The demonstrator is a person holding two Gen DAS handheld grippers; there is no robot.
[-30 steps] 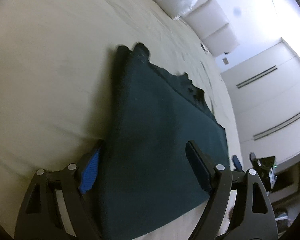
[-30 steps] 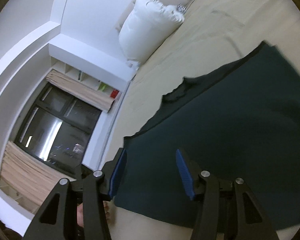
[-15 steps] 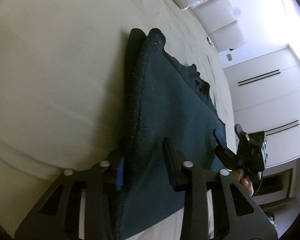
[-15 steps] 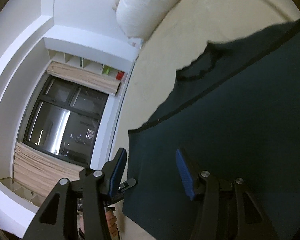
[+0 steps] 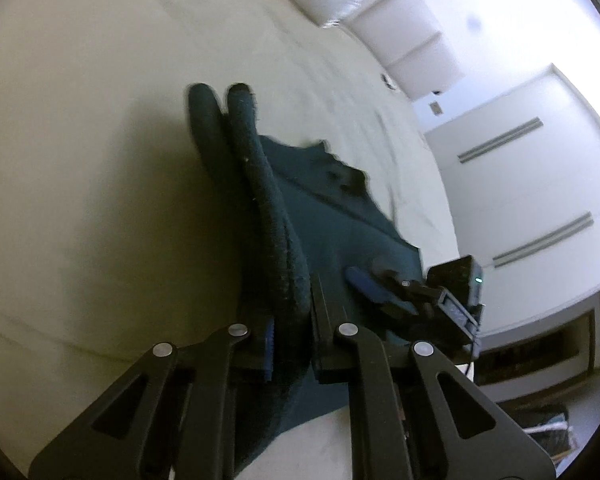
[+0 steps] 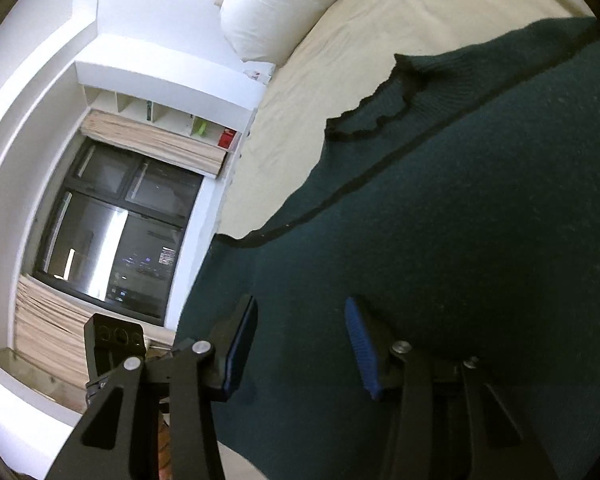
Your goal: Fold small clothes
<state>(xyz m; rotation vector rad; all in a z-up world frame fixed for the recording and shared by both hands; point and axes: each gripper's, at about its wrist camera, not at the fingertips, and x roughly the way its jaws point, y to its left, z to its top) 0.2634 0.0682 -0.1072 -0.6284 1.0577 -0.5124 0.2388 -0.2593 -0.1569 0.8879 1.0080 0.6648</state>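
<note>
A: Left wrist view — your left gripper (image 5: 291, 344) has pinched the dark green garment (image 5: 340, 220) edge, near bed (image 5: 80, 120) edge.
B: Right gripper (image 6: 300, 344)?
A: Wide open over cloth, holding nothing. Grab phase; next clamp its edge, lift w/ both.

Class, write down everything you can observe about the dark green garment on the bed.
The dark green garment looks like a knitted top, deep teal with darker trim along its edges and a ribbed, wavy-edged neck or cuff. It lies spread on the cream bed sheet. The left gripper is shut on a raised fold of its edge, which stands up as a thick ridge. The right gripper is open with its fingers over the cloth near its corner; whether they touch it is unclear.
</note>
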